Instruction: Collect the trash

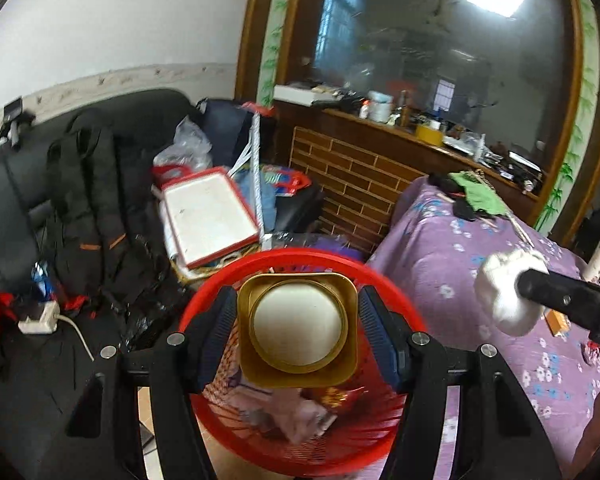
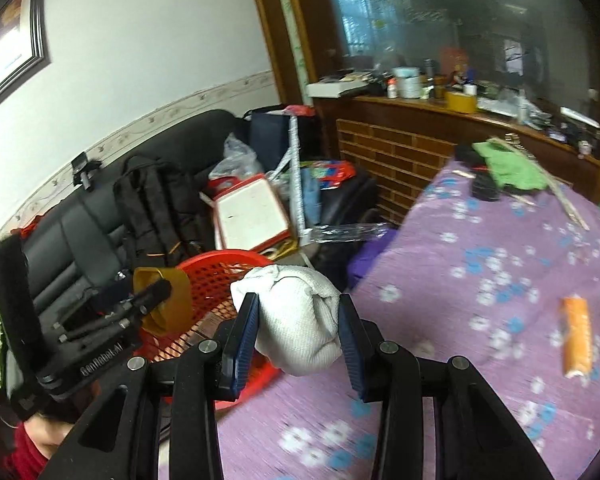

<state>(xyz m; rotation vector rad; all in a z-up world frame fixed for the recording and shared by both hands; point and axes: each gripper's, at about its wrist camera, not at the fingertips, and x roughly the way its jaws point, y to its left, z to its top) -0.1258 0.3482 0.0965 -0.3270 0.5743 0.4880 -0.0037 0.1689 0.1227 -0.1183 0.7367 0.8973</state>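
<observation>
My left gripper (image 1: pixel 298 326) is shut on a gold square cup (image 1: pixel 298 328), its white bottom facing the camera, held over the red mesh trash basket (image 1: pixel 204 292) that holds several wrappers. The cup (image 2: pixel 164 304) and basket (image 2: pixel 216 276) also show in the right wrist view. My right gripper (image 2: pixel 298 330) is shut on a crumpled white paper towel wad (image 2: pixel 296 316) above the purple flowered tablecloth (image 2: pixel 480 280), right of the basket. The wad (image 1: pixel 504 292) shows at the right of the left wrist view. An orange wrapper (image 2: pixel 576 336) lies on the cloth.
A black sofa (image 1: pixel 28 184) at left carries a black backpack (image 1: pixel 92 200), a red-framed white board (image 1: pixel 210 220) and bags. A brick-fronted wooden counter (image 1: pixel 360 176) with clutter stands behind. A green cloth (image 2: pixel 512 168) and sticks lie on the table's far end.
</observation>
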